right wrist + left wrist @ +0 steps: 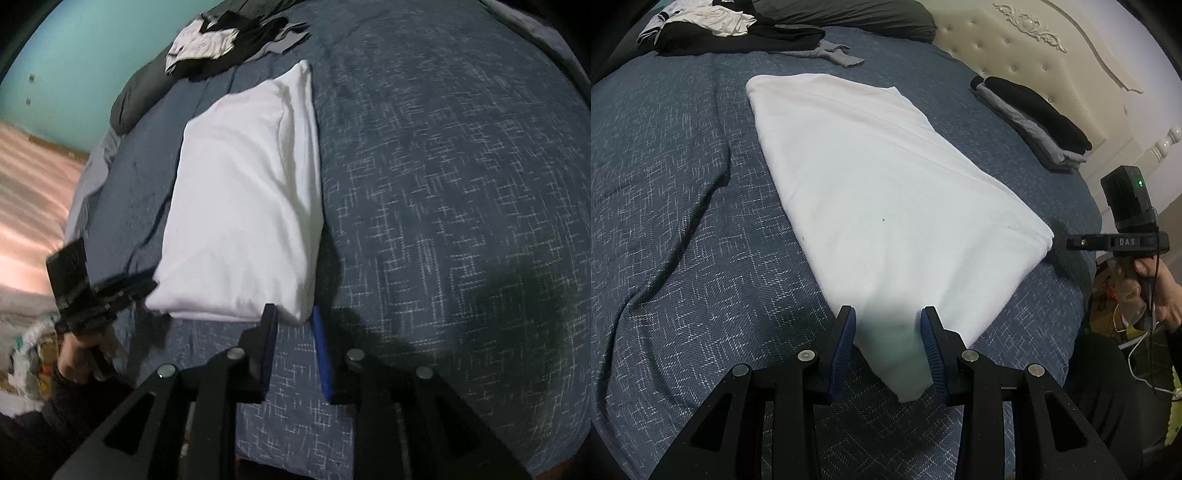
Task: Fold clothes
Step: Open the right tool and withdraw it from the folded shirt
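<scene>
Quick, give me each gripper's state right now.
Left gripper: jaws partly open around a corner of the white garment; grip cannot be told.
Right gripper: open, holding nothing, at the garment's near corner.

White garment (879,184), claw (888,317) astride corner

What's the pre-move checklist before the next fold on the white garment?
1. White garment lies flat on the blue bedspread, already folded to a long rectangle: ok.
2. Left gripper straddles the near corner, cloth between its pads; whether they press on it: cannot tell.
3. Right gripper at the other near corner; jaws stand apart and hold no cloth: not ok.
4. Bedspread beyond the garment's far edge free for the fold: ok.
5. Folded dark stack by the headboard out of the way: ok.
6. Unfolded clothes pile clear of the garment: ok.
</scene>
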The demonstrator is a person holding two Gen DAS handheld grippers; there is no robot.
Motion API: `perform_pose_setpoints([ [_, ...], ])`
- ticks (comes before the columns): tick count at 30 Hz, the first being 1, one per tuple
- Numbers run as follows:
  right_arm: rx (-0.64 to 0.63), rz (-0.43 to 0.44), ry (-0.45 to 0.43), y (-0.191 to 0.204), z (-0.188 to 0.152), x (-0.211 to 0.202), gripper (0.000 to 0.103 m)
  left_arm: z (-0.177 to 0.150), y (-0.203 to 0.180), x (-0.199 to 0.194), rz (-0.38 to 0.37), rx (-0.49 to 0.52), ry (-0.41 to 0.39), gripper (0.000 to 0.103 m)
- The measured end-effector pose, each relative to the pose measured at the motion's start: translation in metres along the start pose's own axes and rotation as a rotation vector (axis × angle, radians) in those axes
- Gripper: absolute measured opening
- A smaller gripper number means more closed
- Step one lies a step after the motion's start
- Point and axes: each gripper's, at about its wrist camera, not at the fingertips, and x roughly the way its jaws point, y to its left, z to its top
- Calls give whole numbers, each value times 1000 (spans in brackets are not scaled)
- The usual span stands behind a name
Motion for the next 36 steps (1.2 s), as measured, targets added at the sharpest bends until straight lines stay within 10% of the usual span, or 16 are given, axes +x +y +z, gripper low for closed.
perform_pose_setpoints([
  [16,14,-98,-37,-24,6,-17,0,-3,3,0,-12,-9,2,40],
  [22,-9,-93,-100,-5,53,-21,2,-1,8,-8,-30,-42,-15,40],
  [27,-56,-80,-128,24,112,2,28,-2,21,-14,-30,-90,-44,40],
  [36,-110,-108,-129,48,201,54,28,1,34,-16,-28,-113,-57,40],
])
